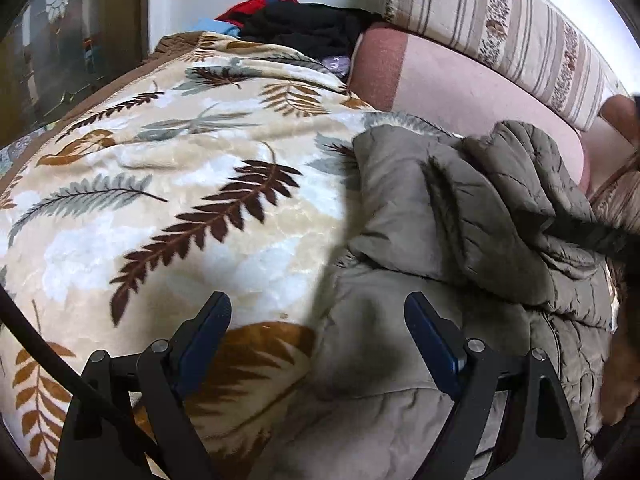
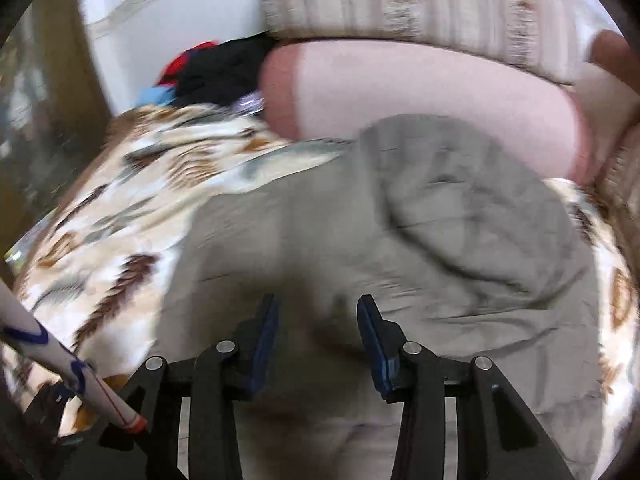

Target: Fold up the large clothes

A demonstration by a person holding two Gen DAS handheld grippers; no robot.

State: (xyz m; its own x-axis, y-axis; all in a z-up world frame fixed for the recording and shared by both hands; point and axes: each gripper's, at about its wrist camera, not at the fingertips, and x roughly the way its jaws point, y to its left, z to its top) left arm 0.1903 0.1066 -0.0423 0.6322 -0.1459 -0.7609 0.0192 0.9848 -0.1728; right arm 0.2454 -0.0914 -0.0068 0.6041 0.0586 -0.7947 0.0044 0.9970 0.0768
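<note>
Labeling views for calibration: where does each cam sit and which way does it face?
Left wrist: on the left gripper, angled down at leaf-print blanket and olive jacket; own open fingers show.
Right wrist: on the right gripper, angled down over the jacket; own fingers apart, nothing clamped; blurred.
Shared: jacket, blanket, pink cushion, dark clothes pile.

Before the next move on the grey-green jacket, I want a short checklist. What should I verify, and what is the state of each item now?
1. Left gripper free of fabric: ok; its jaws stand wide above the jacket edge.
2. Right gripper free of fabric: ok; nothing shows between the pads, though the view is blurred.
3. Quilted jacket lies flat: not ok; its upper part is bunched and folded over.
4. Jacket rests fully on the leaf-pattern blanket: cannot tell; the lower edge is out of view.
5. Room for folding: ok; bare blanket lies beside the jacket.
6. Pile of clothes clear of the jacket: ok.
</note>
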